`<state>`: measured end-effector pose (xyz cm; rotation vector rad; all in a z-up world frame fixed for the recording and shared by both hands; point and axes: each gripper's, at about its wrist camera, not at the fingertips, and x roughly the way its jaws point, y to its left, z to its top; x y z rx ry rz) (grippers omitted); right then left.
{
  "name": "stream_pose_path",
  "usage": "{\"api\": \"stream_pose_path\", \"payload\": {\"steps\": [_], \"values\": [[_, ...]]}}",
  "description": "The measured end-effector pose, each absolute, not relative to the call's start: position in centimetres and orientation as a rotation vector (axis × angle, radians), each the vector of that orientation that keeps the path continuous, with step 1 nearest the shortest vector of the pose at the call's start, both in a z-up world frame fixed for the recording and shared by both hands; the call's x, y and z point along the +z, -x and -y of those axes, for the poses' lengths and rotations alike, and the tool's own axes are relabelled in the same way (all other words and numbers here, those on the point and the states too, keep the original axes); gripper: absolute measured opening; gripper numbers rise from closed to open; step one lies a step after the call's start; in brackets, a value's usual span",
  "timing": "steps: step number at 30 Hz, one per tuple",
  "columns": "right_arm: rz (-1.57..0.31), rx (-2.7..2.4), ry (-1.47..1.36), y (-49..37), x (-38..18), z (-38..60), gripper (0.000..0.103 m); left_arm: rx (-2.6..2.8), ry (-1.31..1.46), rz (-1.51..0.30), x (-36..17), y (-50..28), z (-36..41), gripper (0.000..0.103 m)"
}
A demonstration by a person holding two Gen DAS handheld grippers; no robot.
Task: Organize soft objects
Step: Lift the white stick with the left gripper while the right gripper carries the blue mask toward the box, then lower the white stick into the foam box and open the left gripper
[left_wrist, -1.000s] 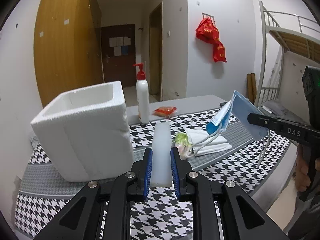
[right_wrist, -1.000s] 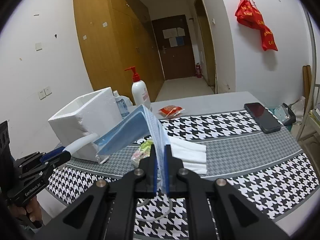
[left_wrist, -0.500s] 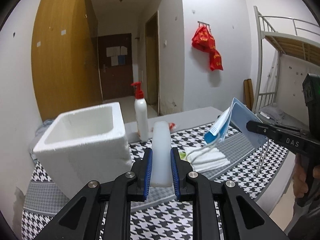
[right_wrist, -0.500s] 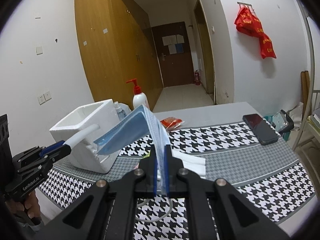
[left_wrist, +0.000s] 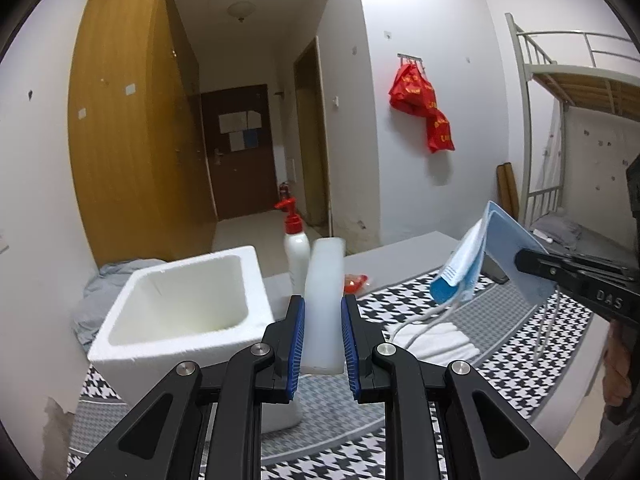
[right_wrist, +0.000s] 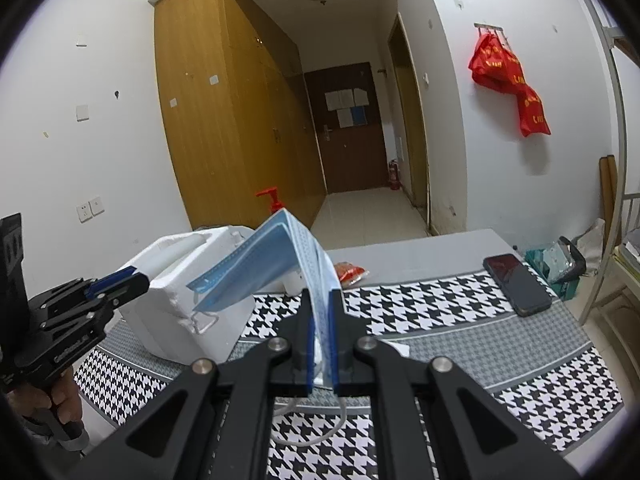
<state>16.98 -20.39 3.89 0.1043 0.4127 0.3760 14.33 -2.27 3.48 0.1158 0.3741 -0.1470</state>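
Note:
My left gripper (left_wrist: pixel 322 344) is shut on a white translucent soft block (left_wrist: pixel 324 300) and holds it upright, above and just right of the white foam box (left_wrist: pixel 180 312). My right gripper (right_wrist: pixel 320 344) is shut on a blue face mask (right_wrist: pixel 276 264), folded and raised above the table, with its ear loops hanging down. The mask (left_wrist: pixel 492 256) and right gripper also show at the right of the left wrist view. The left gripper (right_wrist: pixel 100 288) shows at the left of the right wrist view, beside the foam box (right_wrist: pixel 176 284). Folded white cloths (left_wrist: pixel 436 340) lie on the table.
A houndstooth cloth (right_wrist: pixel 460 304) covers the table. A pump bottle with a red top (left_wrist: pixel 296 248) stands behind the box. A red packet (right_wrist: pixel 352 270) lies behind it. A black phone (right_wrist: pixel 516 284) lies at the right. A bunk bed frame (left_wrist: pixel 560 80) stands on the right.
Both grippers have risen with their loads. The left gripper now looks down into the foam box's opening from higher up. The mask hangs higher above the table.

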Motion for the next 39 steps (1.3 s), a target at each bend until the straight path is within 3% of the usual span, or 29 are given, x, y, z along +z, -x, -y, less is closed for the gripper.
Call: {"api": "stream_pose_path", "payload": {"steps": [39], "values": [[-0.429,0.459,-0.088,-19.8,3.6,15.8,0.008,0.067,-0.053,-0.451,3.5,-19.8,-6.3,0.023]]}}
